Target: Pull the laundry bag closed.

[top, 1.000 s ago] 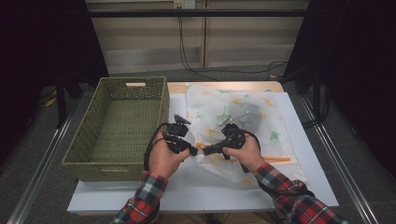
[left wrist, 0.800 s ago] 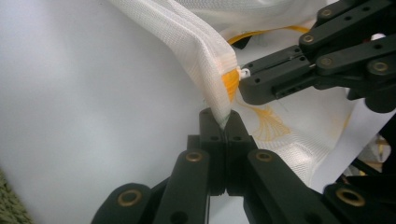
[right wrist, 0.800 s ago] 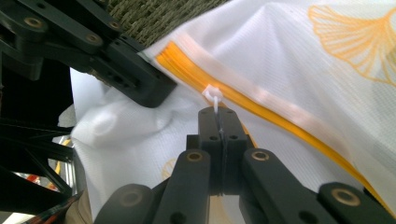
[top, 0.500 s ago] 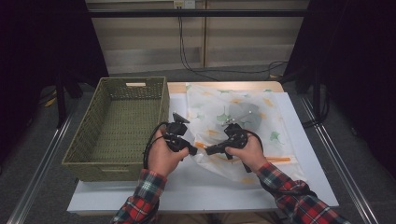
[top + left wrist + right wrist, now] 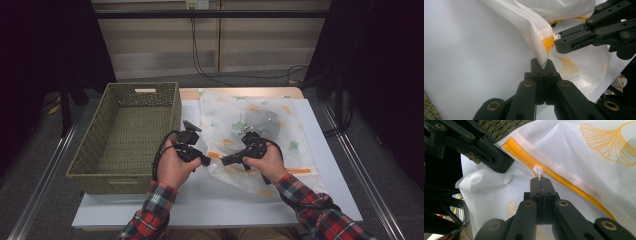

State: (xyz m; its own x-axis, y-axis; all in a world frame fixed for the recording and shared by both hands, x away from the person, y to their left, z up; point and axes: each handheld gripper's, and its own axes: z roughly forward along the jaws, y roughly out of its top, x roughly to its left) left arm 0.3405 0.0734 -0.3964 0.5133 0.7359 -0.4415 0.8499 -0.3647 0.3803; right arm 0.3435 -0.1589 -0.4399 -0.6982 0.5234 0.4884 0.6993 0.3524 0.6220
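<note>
Left claw (image 5: 543,65) clenched on mesh bag (image 5: 250,125) corner, frame centre. Right claw (image 5: 540,182) clenched on white zipper pull (image 5: 538,171). Bag on tabletop (image 5: 215,200), right of basket (image 5: 125,135).

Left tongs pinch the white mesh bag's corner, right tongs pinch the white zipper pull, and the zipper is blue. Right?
Not quite: the zipper is orange, not blue, as the right gripper view shows. The rest holds: the left tongs are shut on a corner of the white mesh laundry bag with orange leaf prints, and the right tongs are shut on the small white zipper pull.
</note>
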